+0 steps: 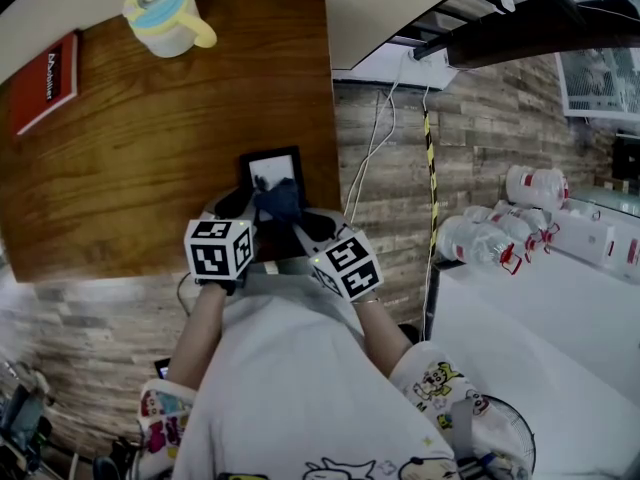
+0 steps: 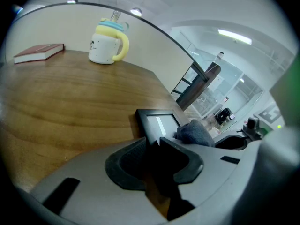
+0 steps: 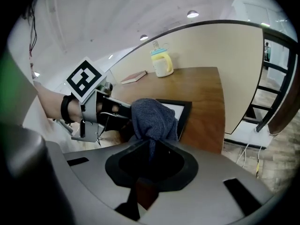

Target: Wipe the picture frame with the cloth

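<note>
A small black picture frame (image 1: 270, 168) lies flat on the wooden table (image 1: 150, 148), close to its near right corner. My left gripper (image 1: 238, 208) is shut on the frame's near left edge, and the black frame (image 2: 157, 121) runs into its jaws (image 2: 153, 144). A dark blue cloth (image 1: 279, 200) rests bunched on the lower part of the glass. My right gripper (image 1: 305, 226) is shut on that cloth (image 3: 152, 118), which rises from between its fingers and covers the near half of the frame (image 3: 180, 111). The left gripper (image 3: 101, 109) shows beside the cloth in the right gripper view.
A red book (image 1: 45, 80) lies at the table's far left. A white cup (image 1: 165, 13) with a yellow handle and blue lid stands at the far edge. The table's right edge (image 1: 333, 88) drops to the floor, where cables (image 1: 375, 138) hang. Water bottles (image 1: 500, 233) sit at the right.
</note>
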`<state>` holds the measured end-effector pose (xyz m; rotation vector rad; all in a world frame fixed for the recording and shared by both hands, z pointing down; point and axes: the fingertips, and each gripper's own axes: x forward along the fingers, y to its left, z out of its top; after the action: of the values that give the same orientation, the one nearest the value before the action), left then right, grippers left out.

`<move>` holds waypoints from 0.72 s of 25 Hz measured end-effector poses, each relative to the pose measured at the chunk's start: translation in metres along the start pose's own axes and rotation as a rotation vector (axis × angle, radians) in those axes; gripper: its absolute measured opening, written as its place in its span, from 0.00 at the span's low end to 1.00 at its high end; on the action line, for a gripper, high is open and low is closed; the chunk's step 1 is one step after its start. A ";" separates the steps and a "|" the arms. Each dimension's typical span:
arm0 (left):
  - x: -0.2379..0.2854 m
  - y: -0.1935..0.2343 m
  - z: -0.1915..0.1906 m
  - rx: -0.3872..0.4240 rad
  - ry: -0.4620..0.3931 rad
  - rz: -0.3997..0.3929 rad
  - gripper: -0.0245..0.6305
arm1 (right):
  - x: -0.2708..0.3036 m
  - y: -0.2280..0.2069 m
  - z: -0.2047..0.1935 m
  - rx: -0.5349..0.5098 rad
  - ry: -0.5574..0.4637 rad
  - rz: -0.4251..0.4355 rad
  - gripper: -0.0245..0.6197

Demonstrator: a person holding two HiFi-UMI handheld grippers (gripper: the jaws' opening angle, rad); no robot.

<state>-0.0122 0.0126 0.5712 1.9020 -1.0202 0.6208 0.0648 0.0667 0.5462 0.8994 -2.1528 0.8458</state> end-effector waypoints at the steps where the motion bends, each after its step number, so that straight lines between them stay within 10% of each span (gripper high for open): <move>1: 0.000 0.000 0.000 -0.001 0.001 0.000 0.17 | -0.002 -0.001 -0.001 -0.003 0.002 0.001 0.11; 18: 0.001 0.000 0.000 -0.005 0.003 -0.006 0.17 | -0.036 -0.057 -0.027 0.037 0.056 -0.135 0.11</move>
<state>-0.0119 0.0120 0.5723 1.8983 -1.0123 0.6167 0.1375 0.0679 0.5525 1.0154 -2.0102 0.8362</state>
